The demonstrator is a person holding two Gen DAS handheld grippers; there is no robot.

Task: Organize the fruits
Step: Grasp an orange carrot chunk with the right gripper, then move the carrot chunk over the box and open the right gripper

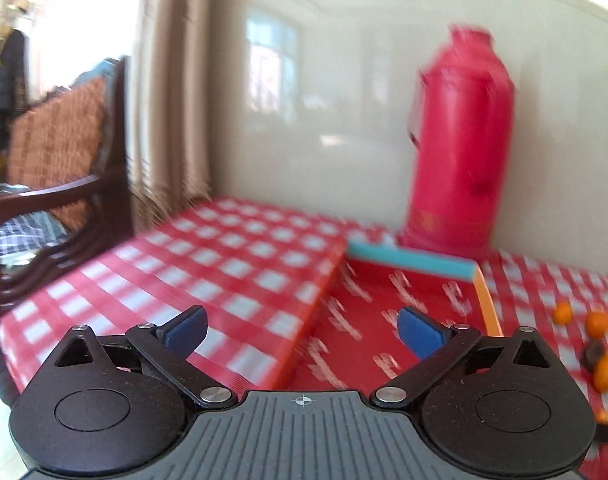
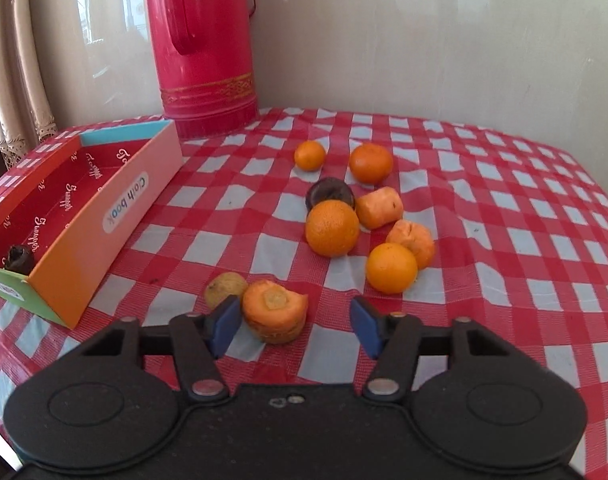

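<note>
- The right gripper (image 2: 296, 326), jaws spread, straddles the near orange carrot stub (image 2: 274, 311), which touches its left pad.
- The left gripper (image 1: 302, 330) hangs open over the red cardboard box (image 1: 383, 304).

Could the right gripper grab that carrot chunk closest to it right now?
Probably yes. The right gripper is open, and the carrot chunk lies between its fingers, nearer the left one. Only the small brownish fruit sits close, behind that finger.

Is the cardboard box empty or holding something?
Nearly empty: the cardboard box holds one dark fruit in its near corner; the red floor is otherwise bare.
</note>
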